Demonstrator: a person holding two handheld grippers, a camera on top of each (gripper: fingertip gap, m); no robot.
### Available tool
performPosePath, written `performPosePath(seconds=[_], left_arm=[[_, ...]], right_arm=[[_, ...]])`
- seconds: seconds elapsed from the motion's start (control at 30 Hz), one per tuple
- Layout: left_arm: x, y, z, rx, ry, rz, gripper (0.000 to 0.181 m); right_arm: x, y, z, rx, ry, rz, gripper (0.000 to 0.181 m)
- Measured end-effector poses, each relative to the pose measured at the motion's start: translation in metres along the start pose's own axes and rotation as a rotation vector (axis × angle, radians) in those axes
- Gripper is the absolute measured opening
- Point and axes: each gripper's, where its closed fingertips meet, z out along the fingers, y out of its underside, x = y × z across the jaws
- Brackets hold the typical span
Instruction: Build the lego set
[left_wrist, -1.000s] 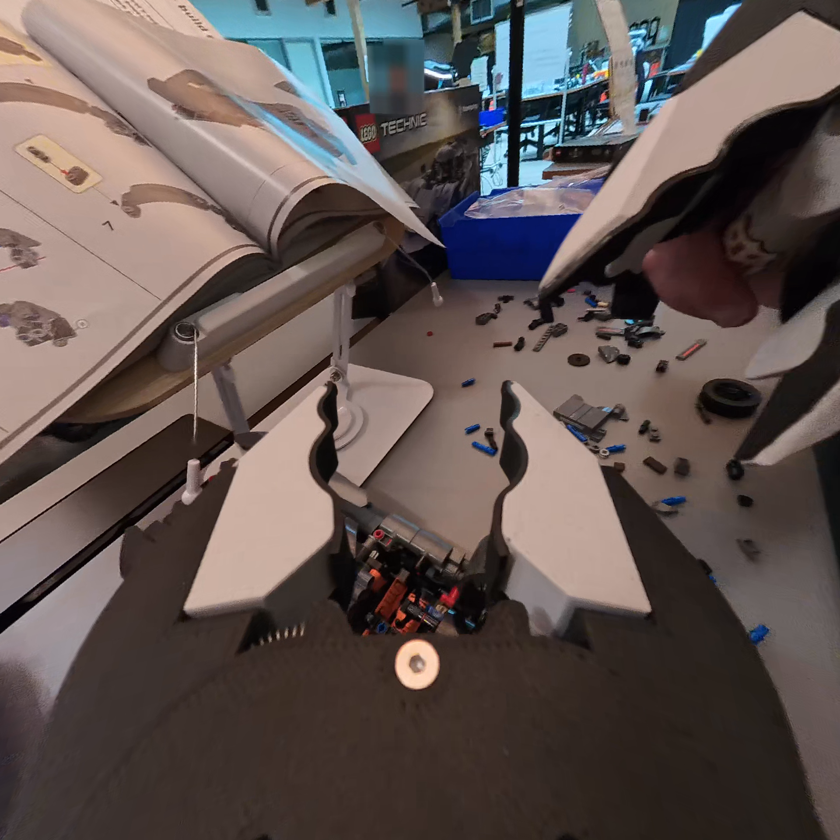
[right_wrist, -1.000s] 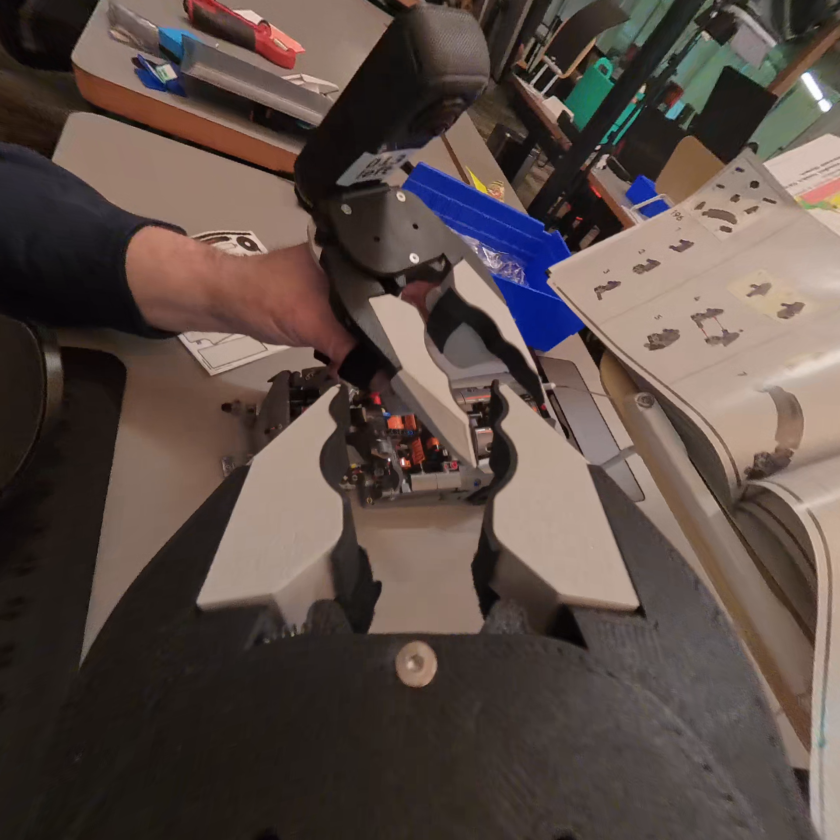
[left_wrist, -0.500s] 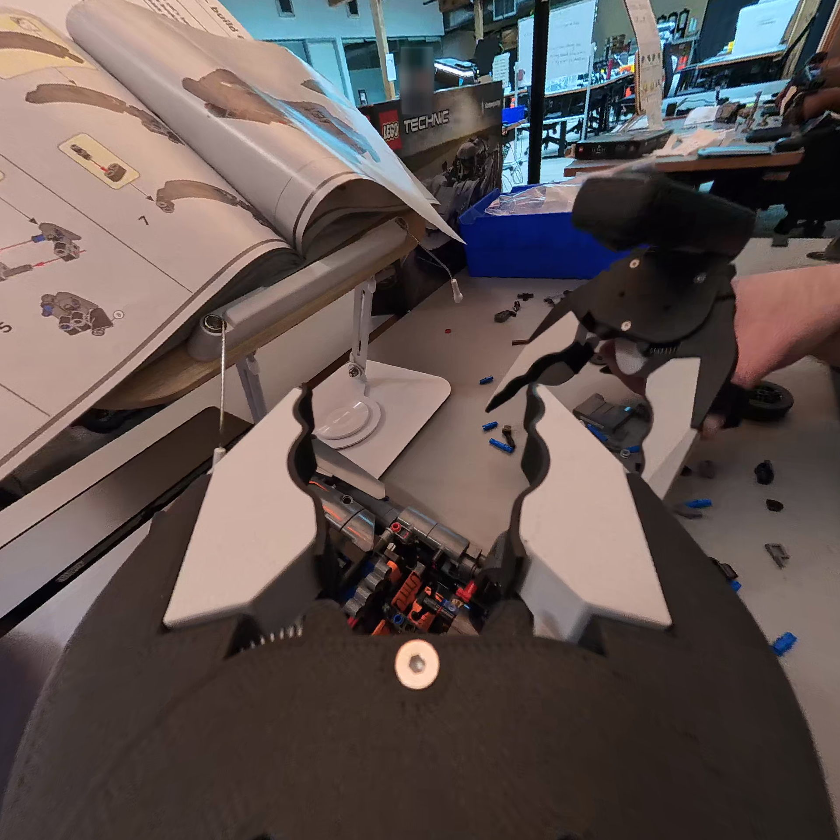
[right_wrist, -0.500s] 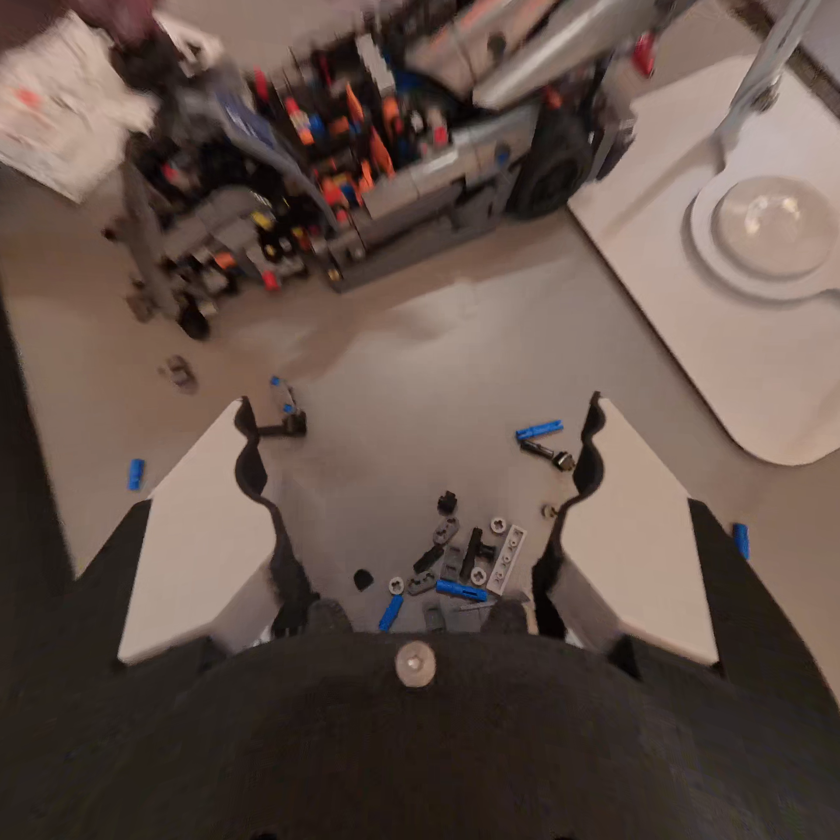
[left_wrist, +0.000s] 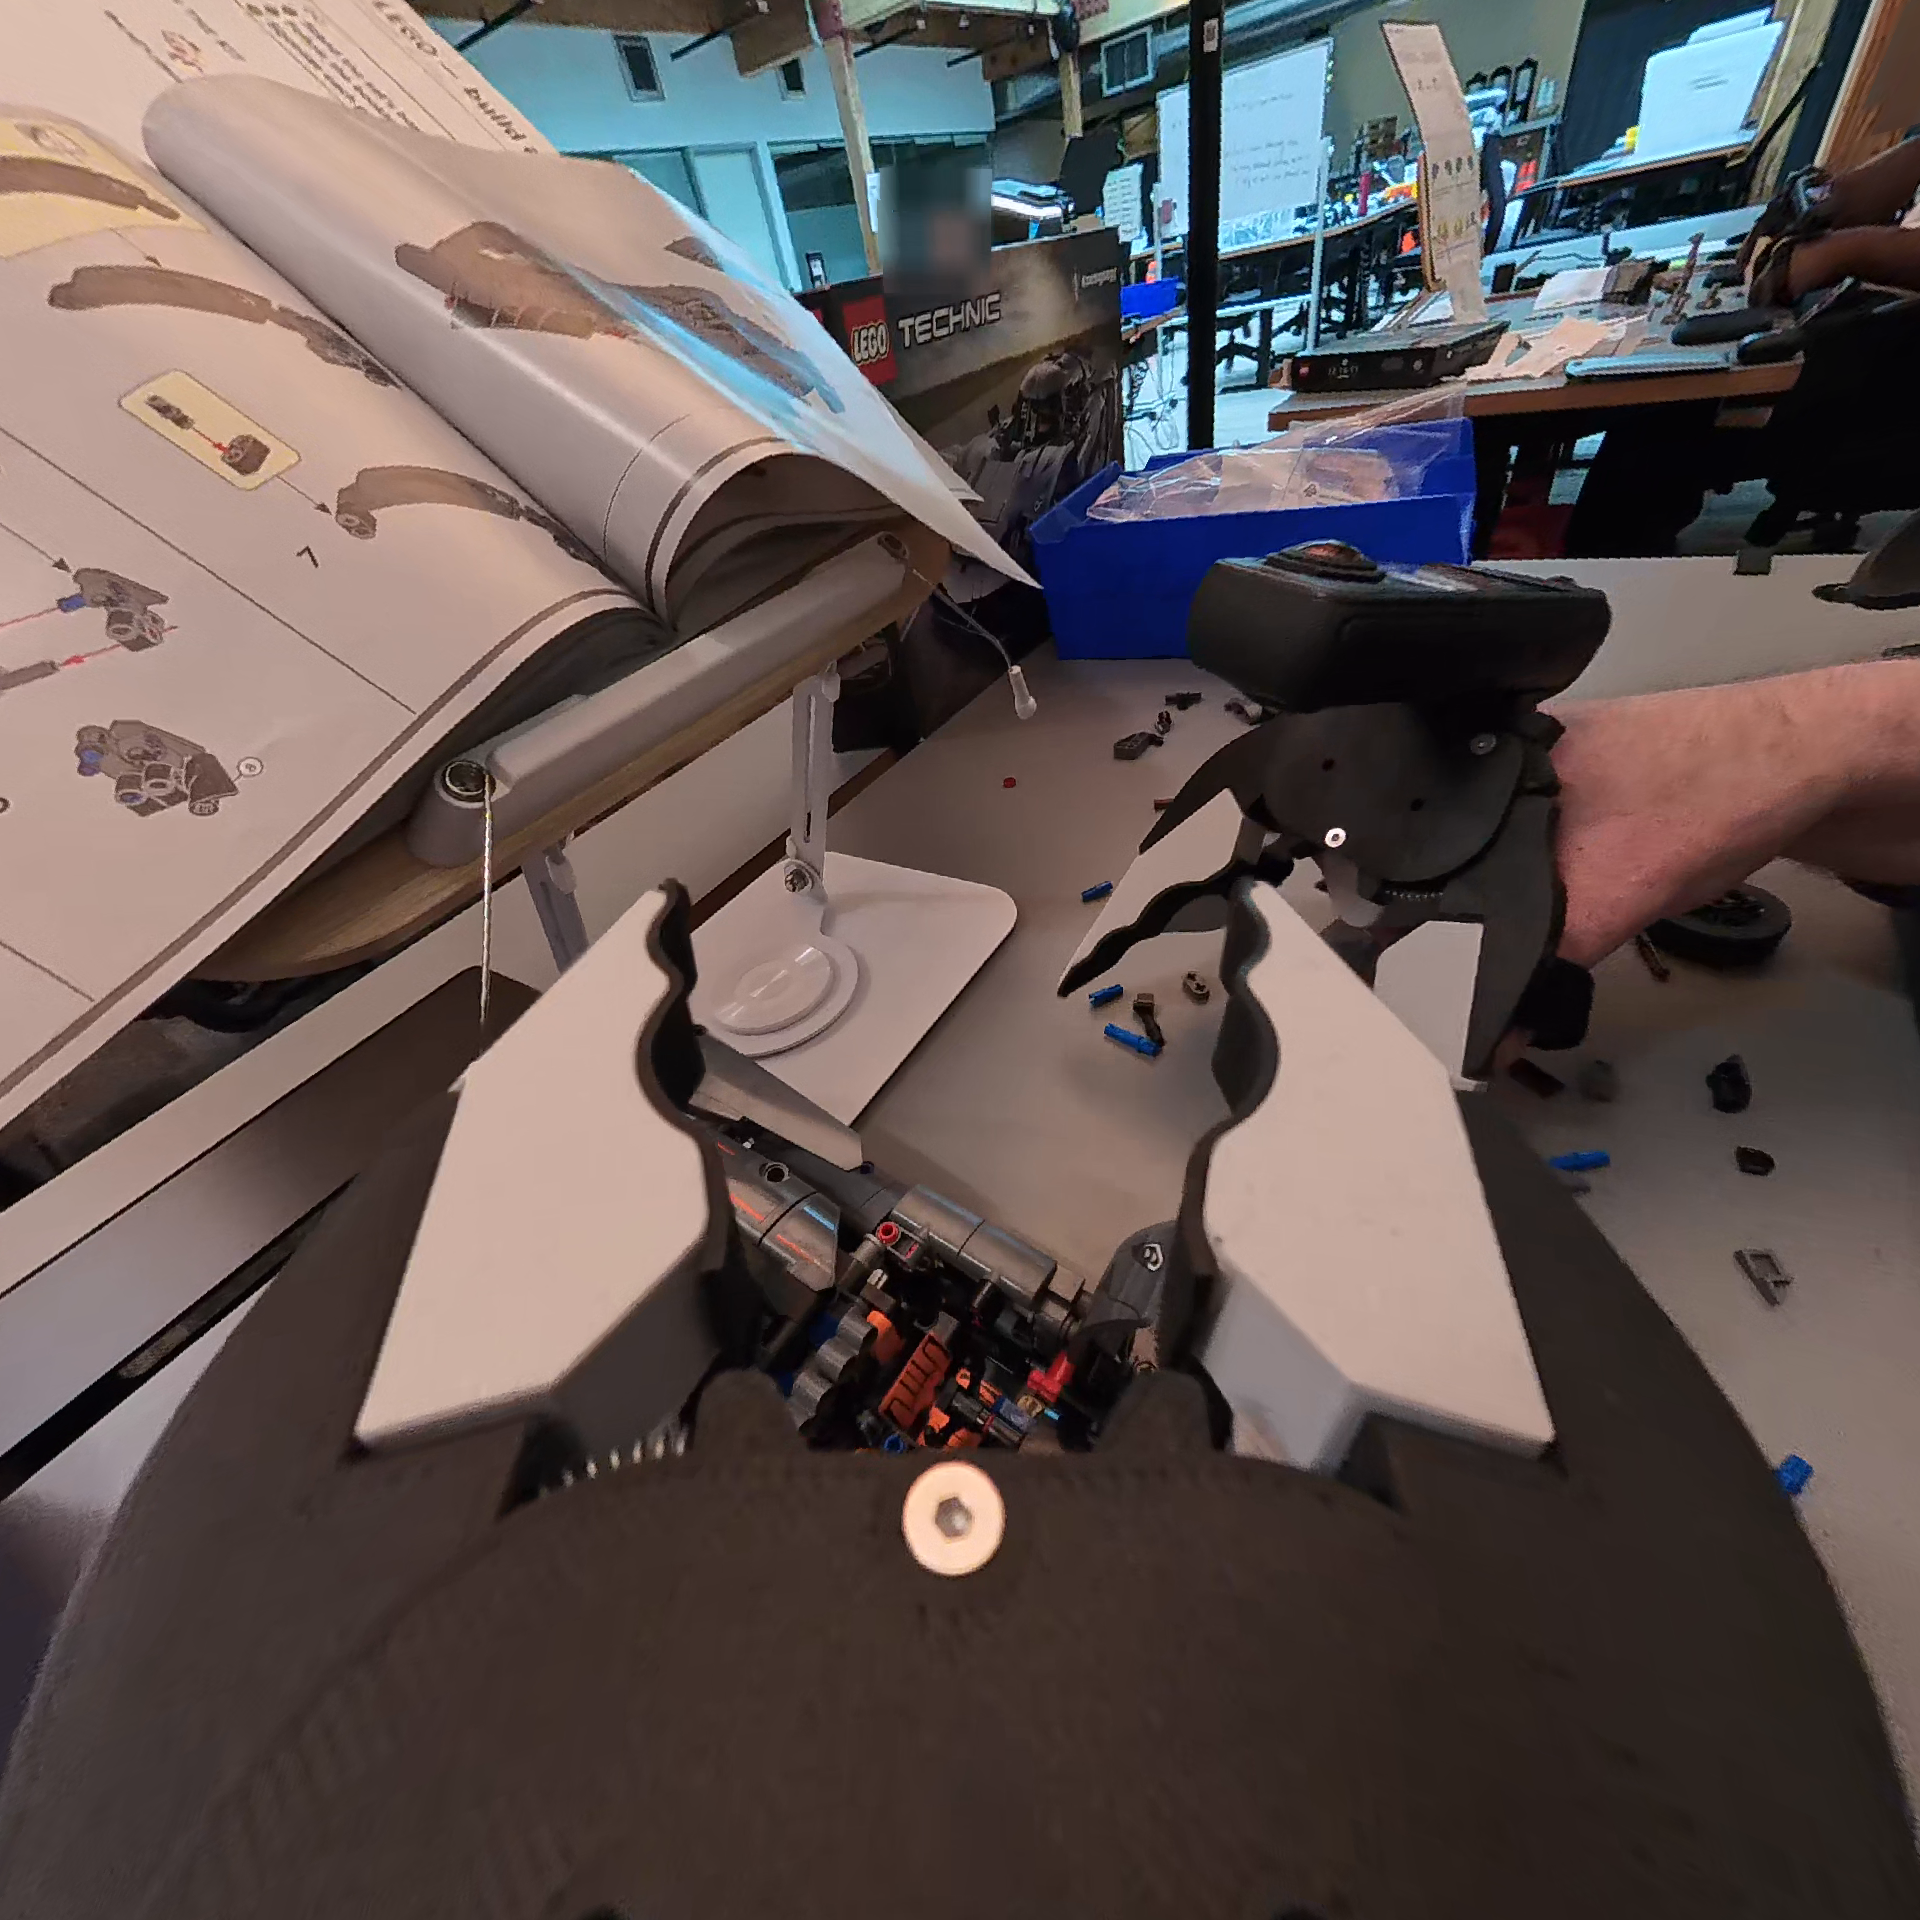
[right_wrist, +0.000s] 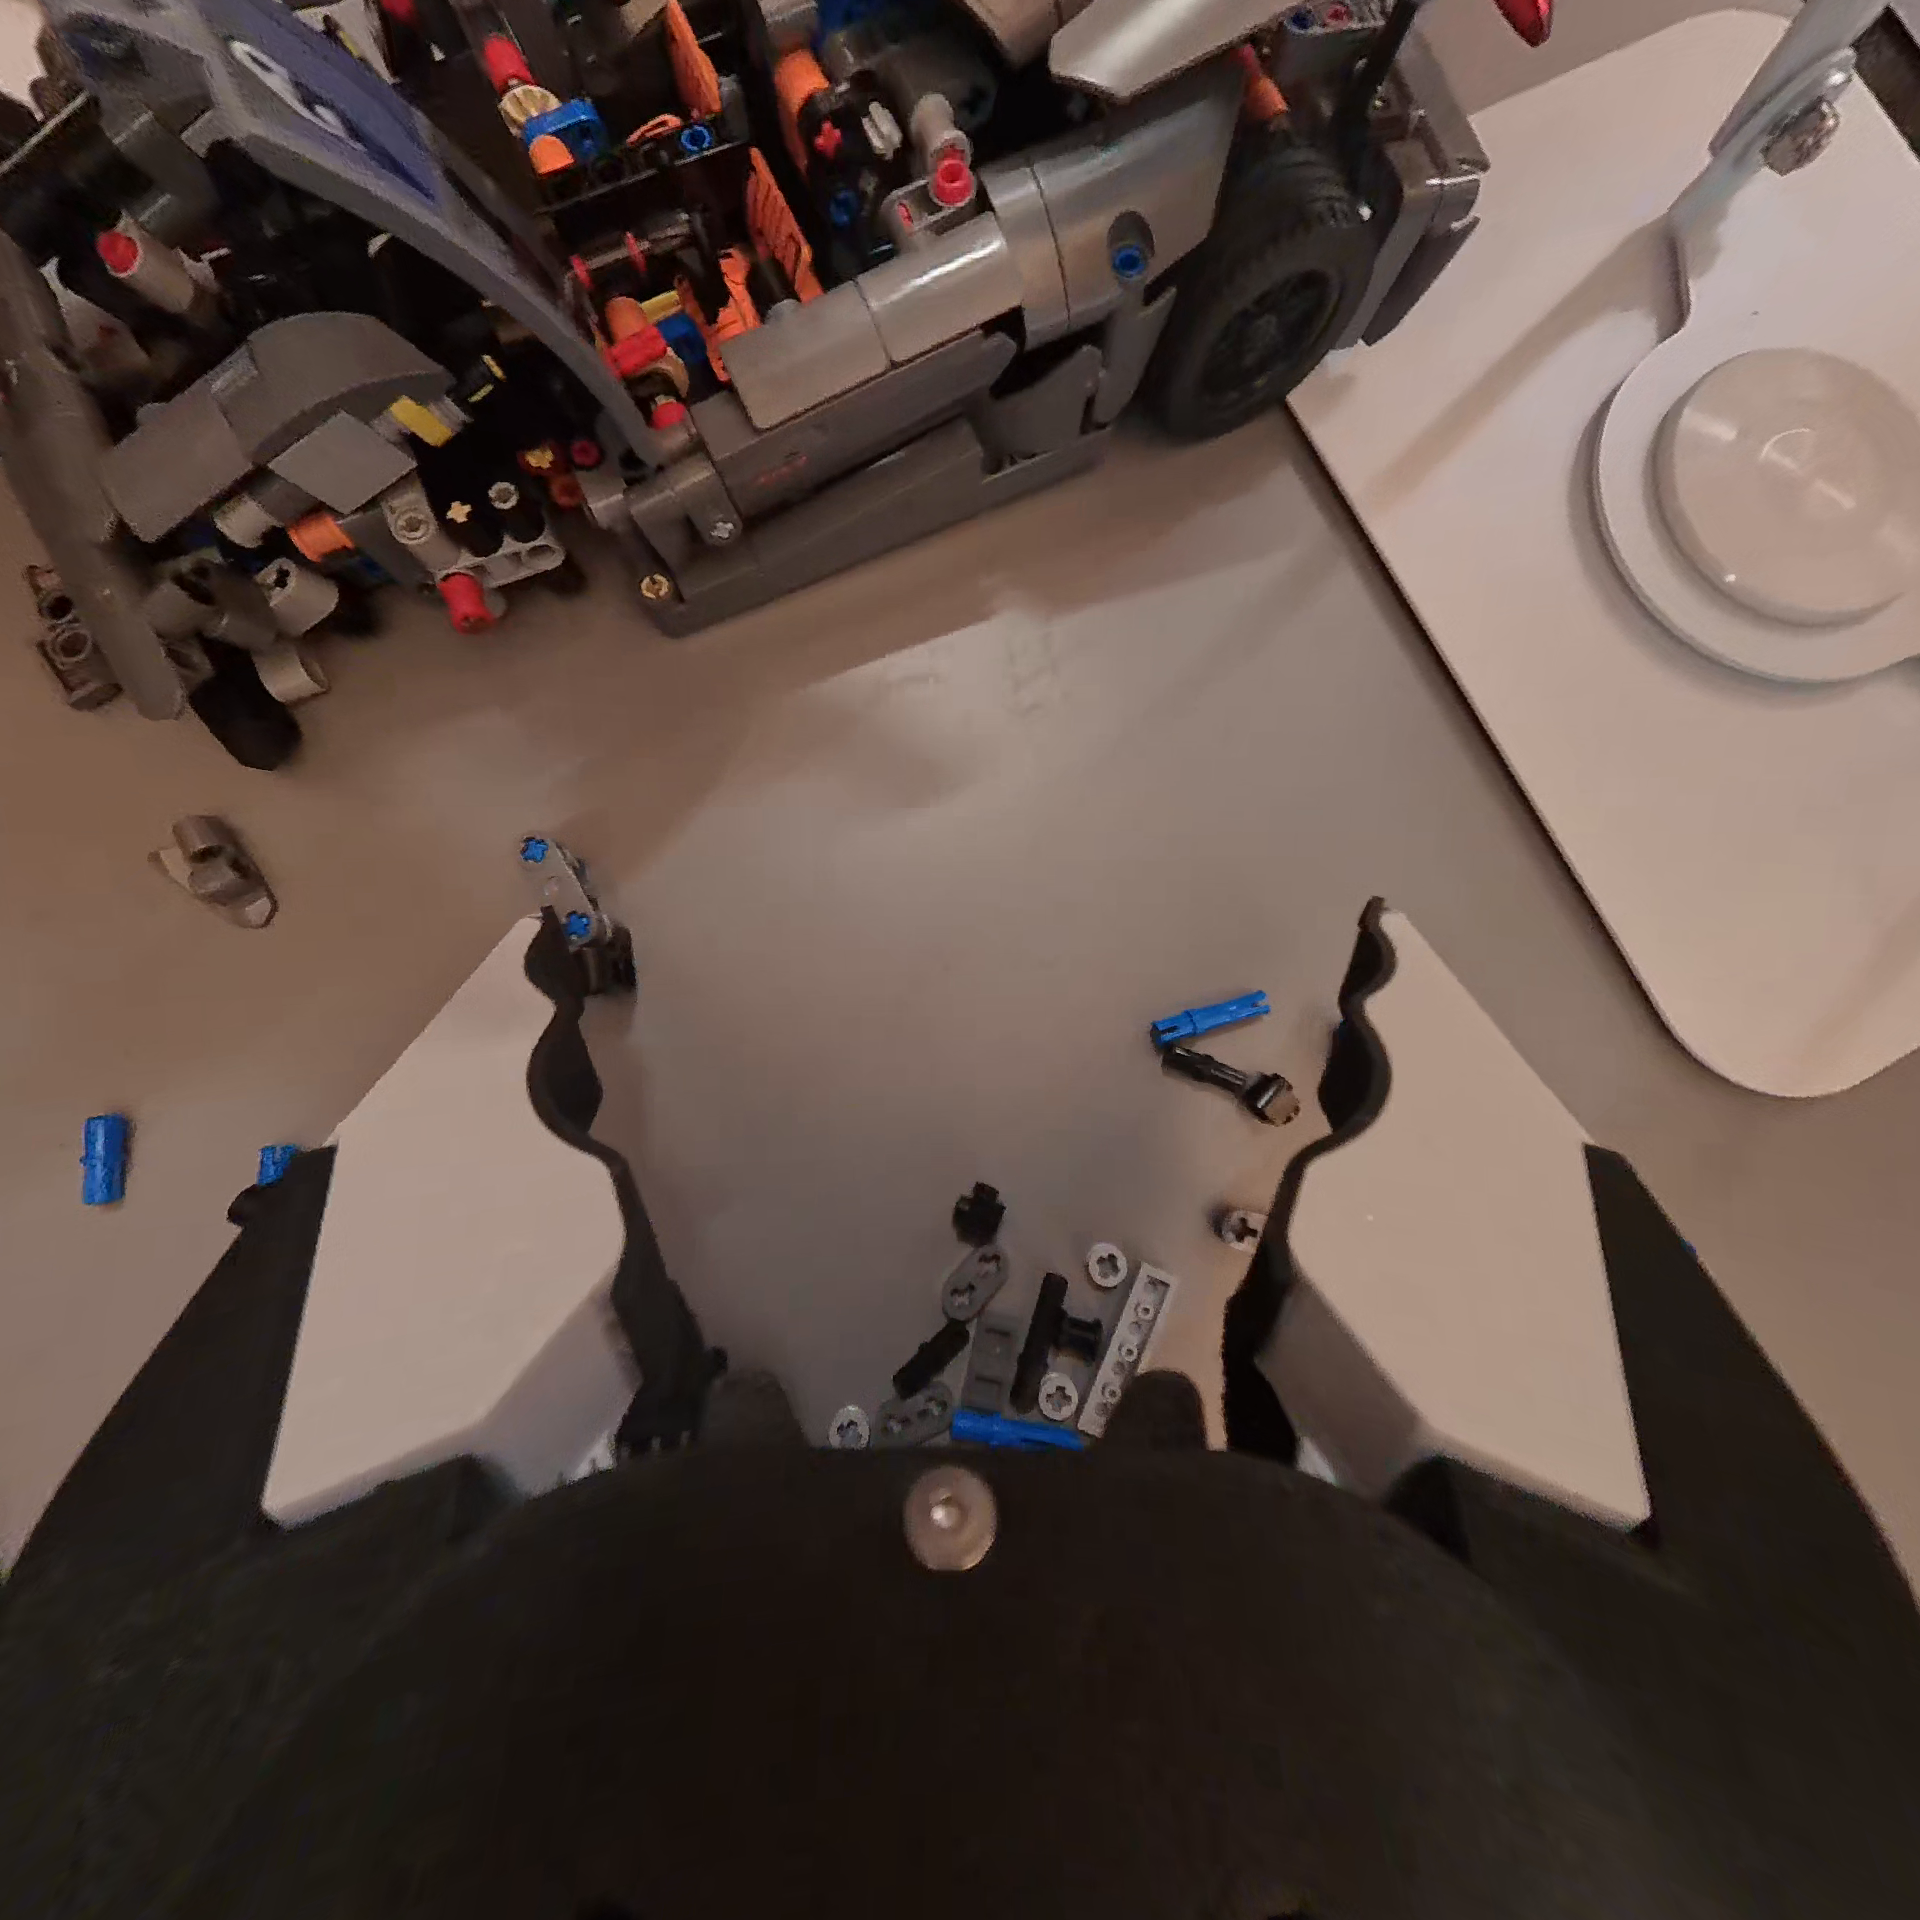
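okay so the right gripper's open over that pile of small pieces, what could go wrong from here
1. The small parts lie bunched and overlapping below the open right gripper, so closing may catch several at once or flick some away.
2. The blue pin and black pin lie close to one finger and could get knocked and roll.
3. The left gripper straddles the model; shifting it might loosen built sections.

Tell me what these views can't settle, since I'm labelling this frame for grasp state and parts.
- Left gripper: whether its fingers touch the lego model; the gripper body hides the contact.
- Lego model: the right wrist view's top edge crops its upper part.
- Small parts pile: the right gripper body covers its near edge.
- Black pin: too small to identify.
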Motion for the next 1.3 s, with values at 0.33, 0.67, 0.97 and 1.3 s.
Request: performPosePath(seconds=[0.33, 0.67, 0.97, 1.3], left_arm=[[0.003, -0.003, 0.0, 0.017, 0.022, -0.03, 0.112], [0.004, 0.003, 0.004, 0.0, 0.036, -0.053, 0.117], [0.004, 0.005, 0.006, -0.008, 0.037, -0.061, 0.118], [0.001, 0.007, 0.006, -0.017, 0.02, -0.074, 0.114]], right_arm=[[-0.004, -0.001, 0.001, -0.001, -0.027, 0.002, 0.134], [-0.001, 0.015, 0.011, -0.011, -0.019, 0.057, 0.136], [0.009, 0.021, 0.008, -0.023, 0.056, 0.114, 0.147], [0.018, 0.017, -0.001, 0.046, 0.188, 0.168, 0.11]])
